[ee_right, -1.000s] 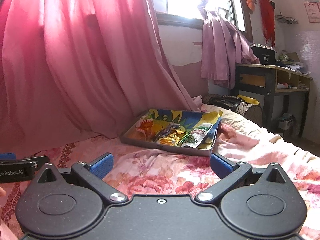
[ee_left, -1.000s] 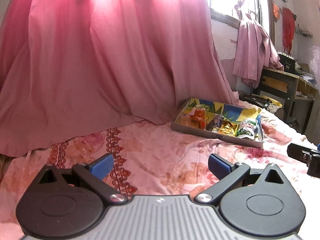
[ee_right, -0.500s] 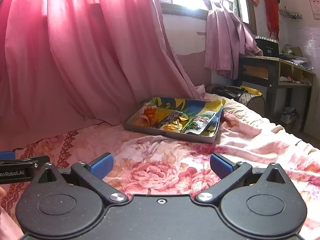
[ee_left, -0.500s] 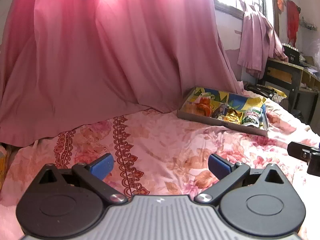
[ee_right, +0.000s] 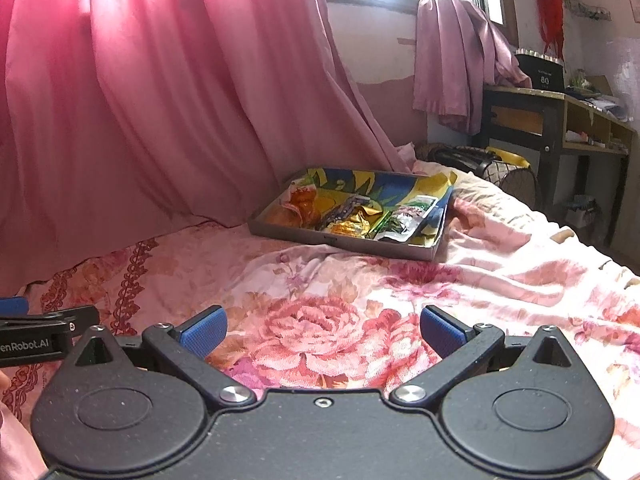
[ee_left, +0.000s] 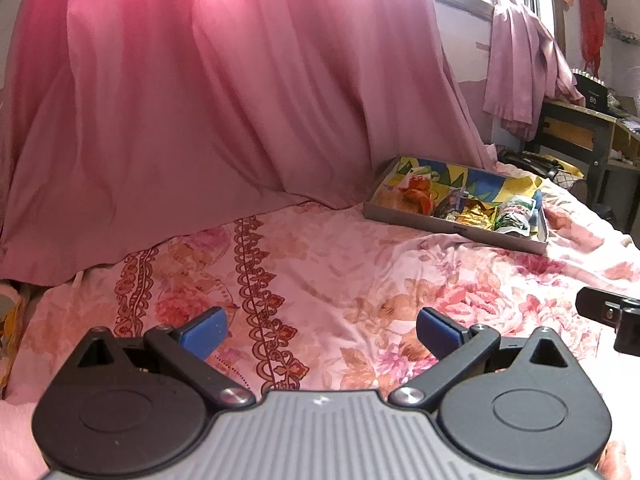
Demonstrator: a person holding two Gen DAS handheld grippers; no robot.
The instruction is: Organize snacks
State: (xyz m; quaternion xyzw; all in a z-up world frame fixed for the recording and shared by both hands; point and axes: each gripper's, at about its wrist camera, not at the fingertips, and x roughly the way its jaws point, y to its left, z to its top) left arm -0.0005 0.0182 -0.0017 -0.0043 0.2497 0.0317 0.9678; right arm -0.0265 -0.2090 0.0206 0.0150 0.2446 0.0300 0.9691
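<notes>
Holding our left gripper [ee_left: 320, 330] and right gripper [ee_right: 323, 327] low over the pink floral bedsheet [ee_right: 328, 320], we keep both sets of blue-padded jaws spread wide, gripping nothing. The shallow grey cardboard tray with a colourful lining [ee_right: 338, 240] sits well ahead — at one o'clock from the left wrist, twelve from the right — holding the crinkled foil snack packets [ee_right: 352, 216]. A pink curtain [ee_left: 224, 100] hangs behind it.

A home bedroom: floral bedsheet [ee_right: 360, 280], pink curtain [ee_right: 160, 100], wooden desk [ee_right: 560, 112]
</notes>
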